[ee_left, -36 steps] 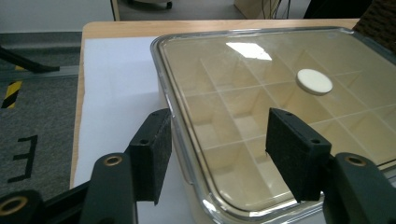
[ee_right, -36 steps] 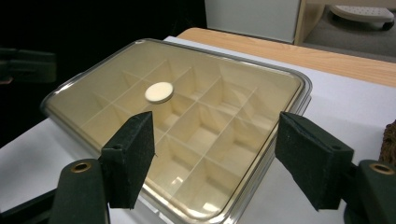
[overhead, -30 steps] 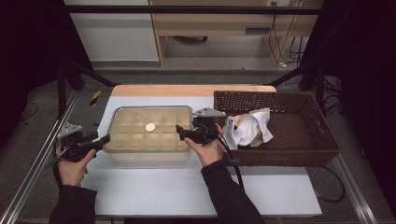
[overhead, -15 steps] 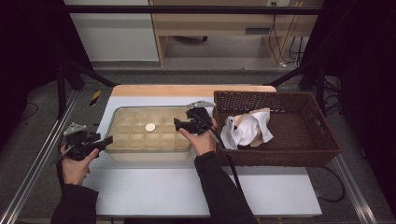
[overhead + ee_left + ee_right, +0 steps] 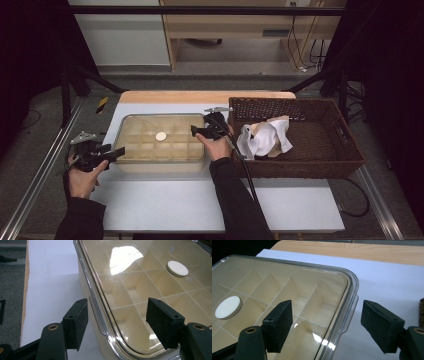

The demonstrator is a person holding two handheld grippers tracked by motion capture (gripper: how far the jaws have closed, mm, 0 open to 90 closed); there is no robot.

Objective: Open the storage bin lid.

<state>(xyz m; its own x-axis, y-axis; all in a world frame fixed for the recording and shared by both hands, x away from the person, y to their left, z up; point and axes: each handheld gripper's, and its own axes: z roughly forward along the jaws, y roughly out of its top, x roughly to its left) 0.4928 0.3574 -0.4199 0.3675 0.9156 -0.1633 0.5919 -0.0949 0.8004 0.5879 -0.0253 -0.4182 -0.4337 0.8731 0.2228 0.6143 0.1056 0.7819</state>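
Lidded container sits near the table's left edge as the left gripper and right gripper straddle its ends, jaws wide, gripping nothing.

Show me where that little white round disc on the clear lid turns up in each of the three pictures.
High view: the white disc sits on the clear lid of the divided box, left of centre, between the two grippers.
Left gripper view: upper right, beyond the right-hand jaw.
Right gripper view: far left, beside the left-hand jaw.
Shared landmark: the lid's grid of compartments beneath the disc.
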